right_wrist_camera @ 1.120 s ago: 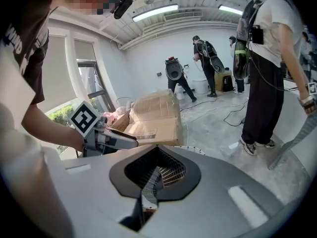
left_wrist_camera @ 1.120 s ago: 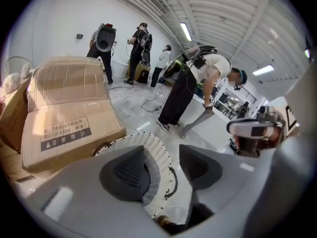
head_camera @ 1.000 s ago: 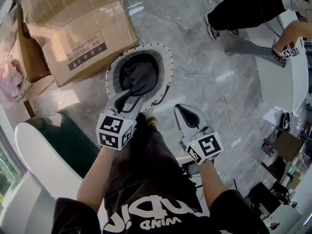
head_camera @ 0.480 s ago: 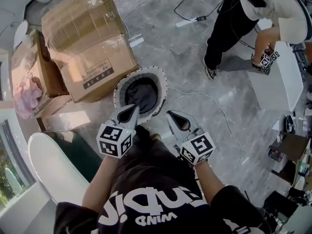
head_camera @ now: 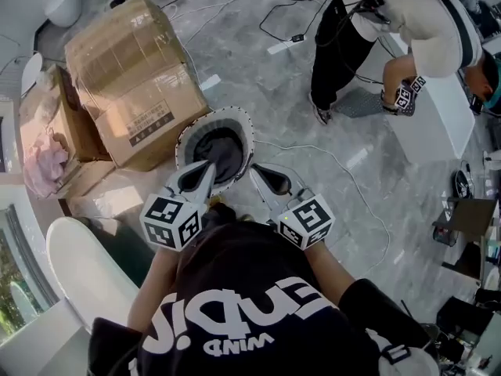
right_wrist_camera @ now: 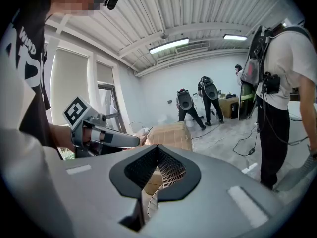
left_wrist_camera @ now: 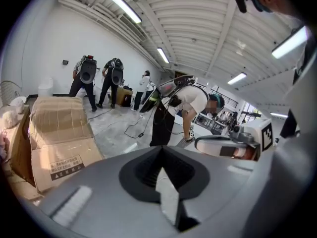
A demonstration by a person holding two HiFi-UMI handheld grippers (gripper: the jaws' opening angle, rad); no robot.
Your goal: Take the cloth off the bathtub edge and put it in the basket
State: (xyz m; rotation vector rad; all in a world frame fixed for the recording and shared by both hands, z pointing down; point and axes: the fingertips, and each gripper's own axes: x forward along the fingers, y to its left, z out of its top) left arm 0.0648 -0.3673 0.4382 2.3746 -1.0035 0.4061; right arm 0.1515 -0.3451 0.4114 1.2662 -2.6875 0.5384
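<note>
The tub [head_camera: 74,269] is down at the left. I see no cloth on the part of its rim that shows. The cloth [head_camera: 223,151] is dark and lies in a heap inside the basket [head_camera: 186,135], on the floor just past my tongs. So I think the job is as good as done.

The cloth looks soft and light. It will flop and fold, and it will not break. If I had to lift it again, I would pinch a fold at the top of the heap. I would bite in deep, so a thin bit does not slide out. The basket looks light too and might tip if I pull sideways, so I would lift straight up.

The left tongs [head_camera: 208,167] are closed tight, with nothing in them. From above, their tip lies over the near rim of the basket. Their own camera looks out across the room, so I think they are up in the air and touch nothing.

The right tongs [head_camera: 257,172] look closed too, and they are empty. They are just right of the basket, over bare floor.
</note>
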